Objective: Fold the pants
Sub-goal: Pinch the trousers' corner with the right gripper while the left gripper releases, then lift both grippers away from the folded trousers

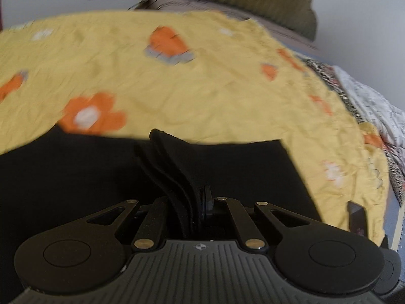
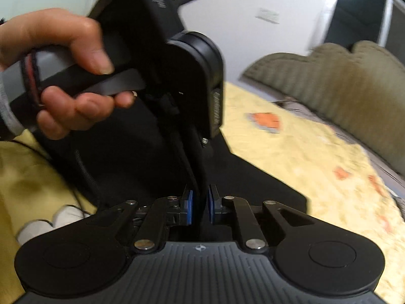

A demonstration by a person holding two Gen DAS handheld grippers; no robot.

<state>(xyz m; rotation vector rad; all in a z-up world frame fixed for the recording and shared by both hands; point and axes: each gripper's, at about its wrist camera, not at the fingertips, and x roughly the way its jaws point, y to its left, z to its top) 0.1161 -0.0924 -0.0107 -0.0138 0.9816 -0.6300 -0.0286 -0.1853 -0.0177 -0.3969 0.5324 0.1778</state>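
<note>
The black pants (image 1: 76,177) lie spread on a yellow floral bedsheet (image 1: 202,88). My left gripper (image 1: 187,202) is shut on a bunched fold of the pants, which stands up between its fingers. In the right wrist view my right gripper (image 2: 200,205) is shut on a thin edge of the black pants (image 2: 253,185), pinched between its blue pads (image 2: 188,206). The left gripper's body (image 2: 177,58), held by a hand (image 2: 58,76), is close in front of and above the right gripper.
The olive headboard (image 2: 341,88) and a grey pillow edge (image 1: 202,2) are at the far side of the bed. Patterned bedding (image 1: 374,116) lies to the right. A white wall and a dark window (image 2: 359,15) are behind. A cable (image 2: 86,172) runs down from the left gripper.
</note>
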